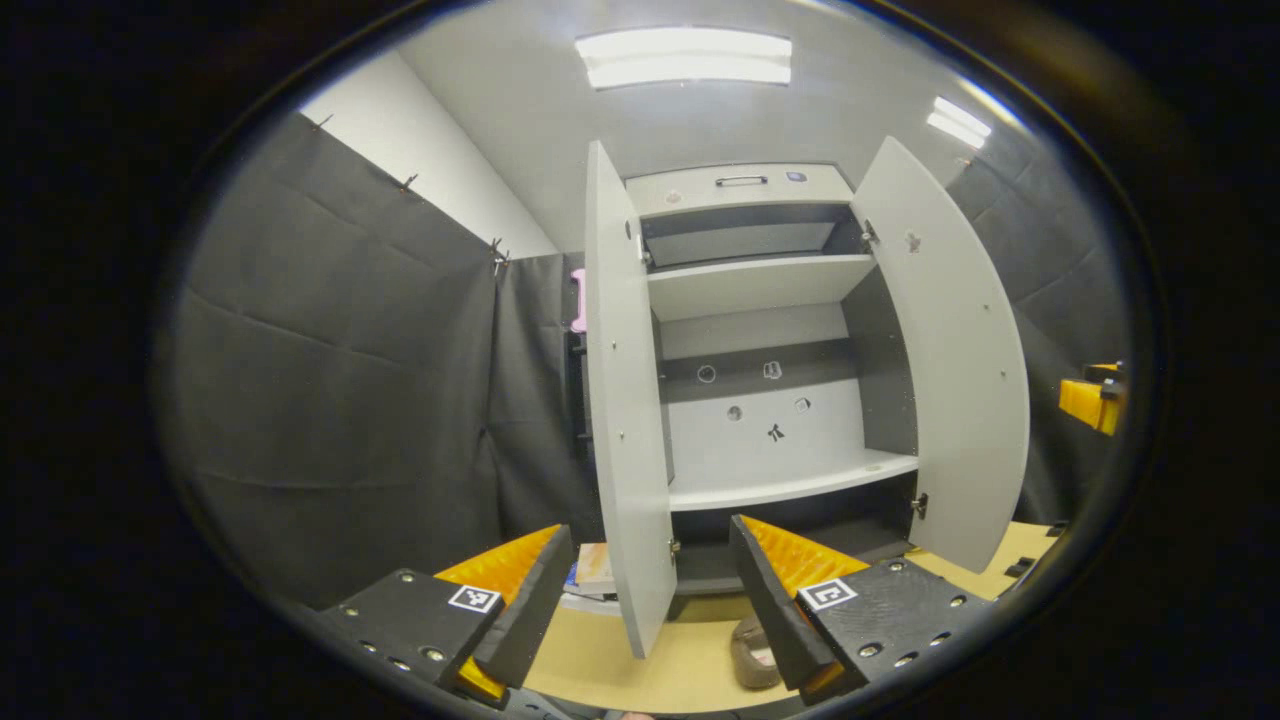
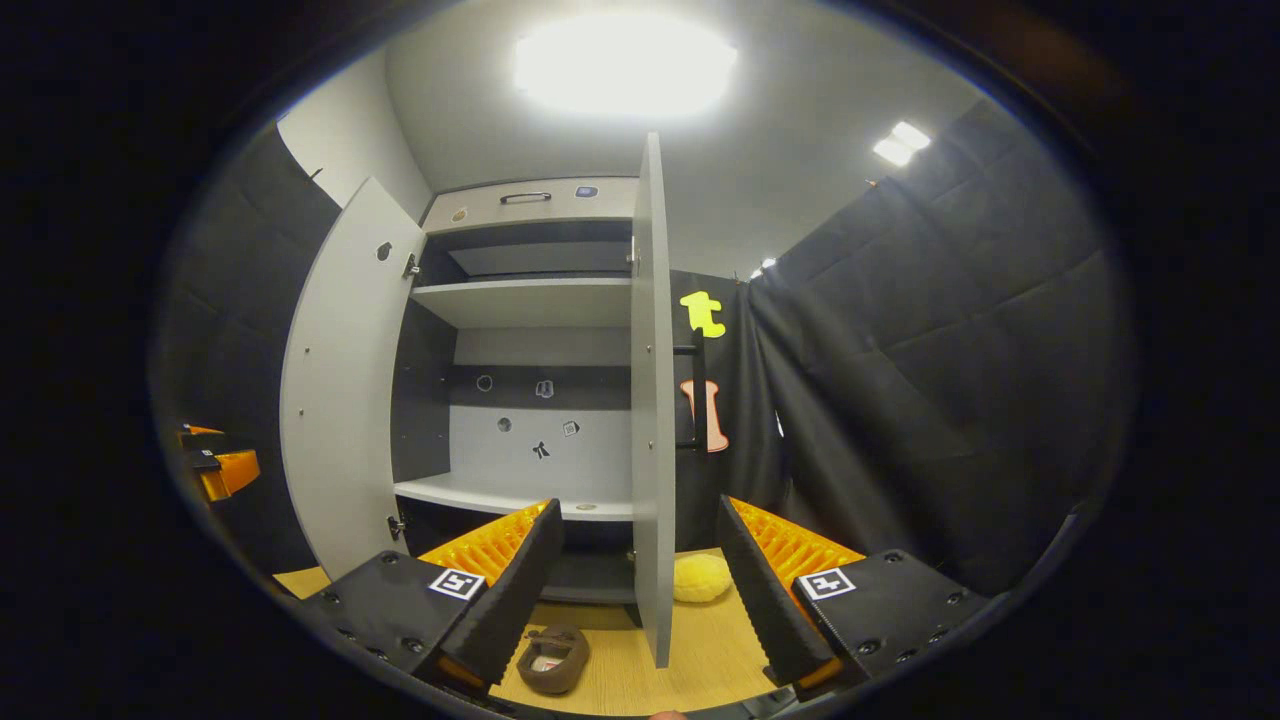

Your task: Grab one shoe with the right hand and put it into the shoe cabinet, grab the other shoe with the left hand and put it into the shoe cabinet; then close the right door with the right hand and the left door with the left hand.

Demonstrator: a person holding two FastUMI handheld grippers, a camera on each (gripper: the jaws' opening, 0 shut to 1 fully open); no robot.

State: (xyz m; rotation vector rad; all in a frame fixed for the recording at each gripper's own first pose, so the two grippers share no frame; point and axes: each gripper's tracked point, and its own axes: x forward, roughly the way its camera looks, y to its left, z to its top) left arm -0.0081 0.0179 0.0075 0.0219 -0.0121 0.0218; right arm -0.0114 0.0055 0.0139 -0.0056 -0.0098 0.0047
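Right gripper view: yellow plush [image 2: 702,578] by shoe cabinet [image 2: 530,300]; both tongs apart.

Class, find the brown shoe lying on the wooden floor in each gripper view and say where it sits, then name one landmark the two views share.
Left gripper view: brown shoe at bottom centre, partly hidden behind the left gripper's own right-side finger.
Right gripper view: brown shoe at bottom centre-left, between the right gripper's fingers.
Shared landmark: the open shoe cabinet, both doors swung wide.
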